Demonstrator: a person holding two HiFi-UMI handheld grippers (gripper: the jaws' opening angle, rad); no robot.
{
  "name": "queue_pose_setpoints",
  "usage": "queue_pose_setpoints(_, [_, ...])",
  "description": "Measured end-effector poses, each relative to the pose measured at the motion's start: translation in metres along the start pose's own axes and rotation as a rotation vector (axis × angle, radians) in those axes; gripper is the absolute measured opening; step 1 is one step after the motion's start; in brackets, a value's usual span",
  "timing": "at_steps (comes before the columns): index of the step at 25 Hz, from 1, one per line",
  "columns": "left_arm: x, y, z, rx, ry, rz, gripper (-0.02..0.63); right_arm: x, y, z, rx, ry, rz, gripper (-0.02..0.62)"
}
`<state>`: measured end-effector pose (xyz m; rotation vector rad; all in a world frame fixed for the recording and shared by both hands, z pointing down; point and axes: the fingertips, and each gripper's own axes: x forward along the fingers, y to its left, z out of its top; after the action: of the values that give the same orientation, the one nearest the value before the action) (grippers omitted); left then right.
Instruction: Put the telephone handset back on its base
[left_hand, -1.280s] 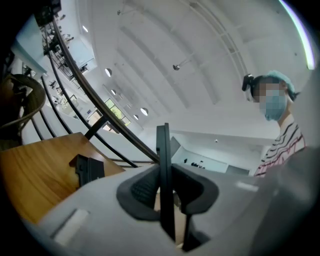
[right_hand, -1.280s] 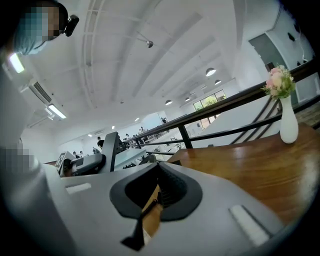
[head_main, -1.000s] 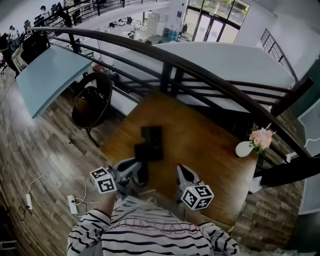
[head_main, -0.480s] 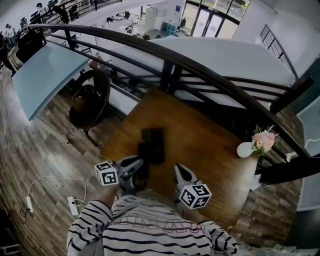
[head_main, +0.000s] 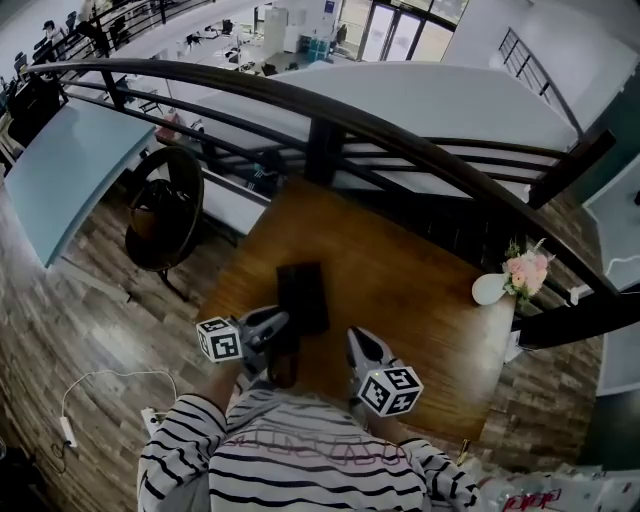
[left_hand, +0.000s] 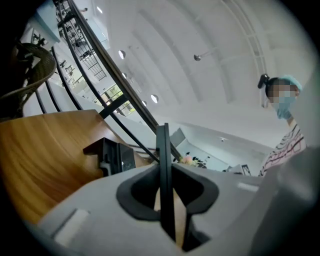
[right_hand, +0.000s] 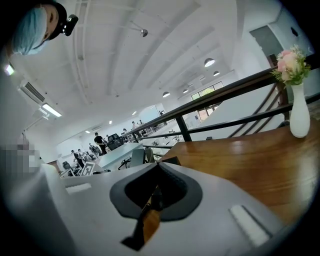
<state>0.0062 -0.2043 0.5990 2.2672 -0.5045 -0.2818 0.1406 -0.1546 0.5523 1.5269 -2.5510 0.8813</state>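
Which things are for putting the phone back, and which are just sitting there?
For the job:
- telephone handset
- base
- left hand-held gripper, gripping the handset

Just sitting there:
- vase of flowers
- chair
- right hand-held gripper, nothing in it

From head height we look steeply down on the desk (head_main: 400, 290). Cameras on the left hand-held gripper (head_main: 275, 325) and right hand-held gripper (head_main: 360, 345) skim it low, toward twelve o'clock; all share its top.
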Motion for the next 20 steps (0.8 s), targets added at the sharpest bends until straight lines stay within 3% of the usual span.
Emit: queue_pose_setpoints(20, [0.013,0.089,-0.011,-0.223,-0.04,0.052,0.071,0.007,-0.008,-0.005,0.018,0.023,-0.072,0.0])
